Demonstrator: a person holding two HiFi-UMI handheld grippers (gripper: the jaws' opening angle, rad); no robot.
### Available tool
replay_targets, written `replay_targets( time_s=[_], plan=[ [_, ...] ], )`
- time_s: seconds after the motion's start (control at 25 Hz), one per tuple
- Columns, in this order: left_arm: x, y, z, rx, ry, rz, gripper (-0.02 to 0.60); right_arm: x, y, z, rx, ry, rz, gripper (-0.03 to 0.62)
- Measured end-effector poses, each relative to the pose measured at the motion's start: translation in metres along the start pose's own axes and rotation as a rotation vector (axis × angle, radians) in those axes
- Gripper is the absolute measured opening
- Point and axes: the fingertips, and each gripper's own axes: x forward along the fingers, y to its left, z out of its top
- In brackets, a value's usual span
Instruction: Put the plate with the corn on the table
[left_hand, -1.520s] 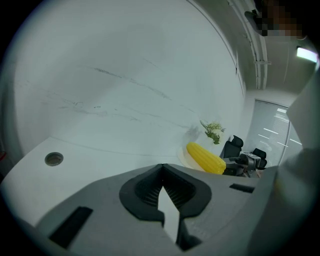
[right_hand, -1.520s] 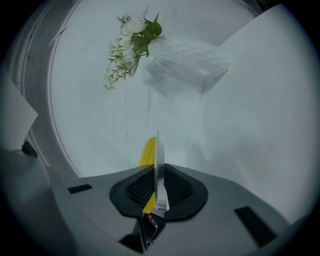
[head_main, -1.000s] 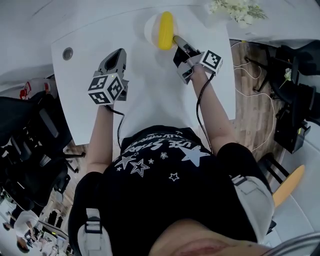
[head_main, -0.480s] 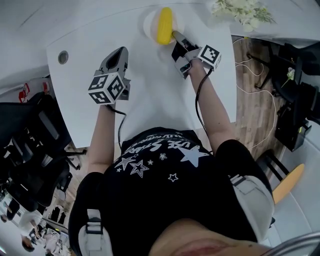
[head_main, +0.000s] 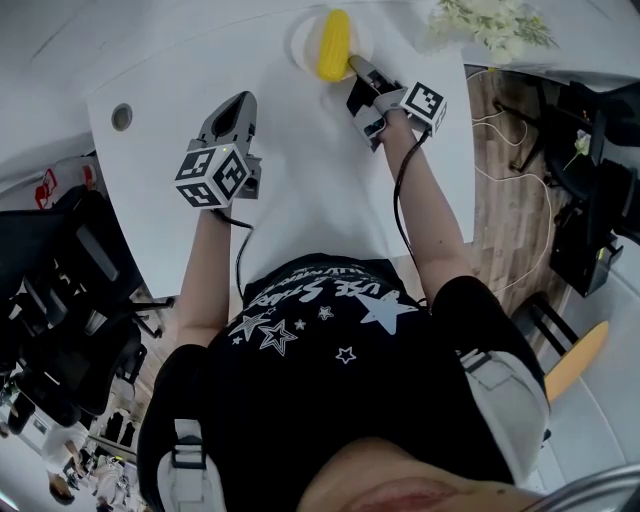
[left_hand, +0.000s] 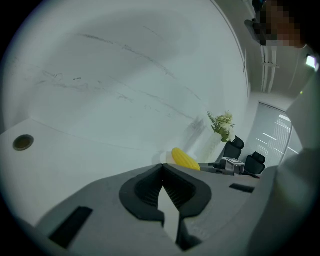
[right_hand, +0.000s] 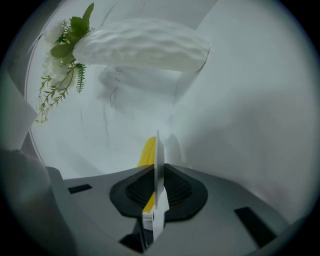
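Moved: we see the grey right gripper and the round white plate a little farther from the person than a second ago
Table: flat white table under both grippers
Left gripper: grey left gripper, jaws pressed together on nothing, above the table's middle
Right gripper: jaws pinching the plate's near rim
Plate: at the table's far edge; we cannot tell whether it touches
Corn: yellow corn cob lying on the plate

In the right gripper view the edge-on plate and the right tongs hide much of the corn.
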Motion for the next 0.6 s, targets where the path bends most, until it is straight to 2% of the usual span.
replay_targets(
  time_s=[0.6],
  plan=[
    [0.002,0.0,-0.003,-0.017,-0.002,0.008,0.008,0.0,-0.016,0.003,0.059,0.003,-0.126,0.037]
  ],
)
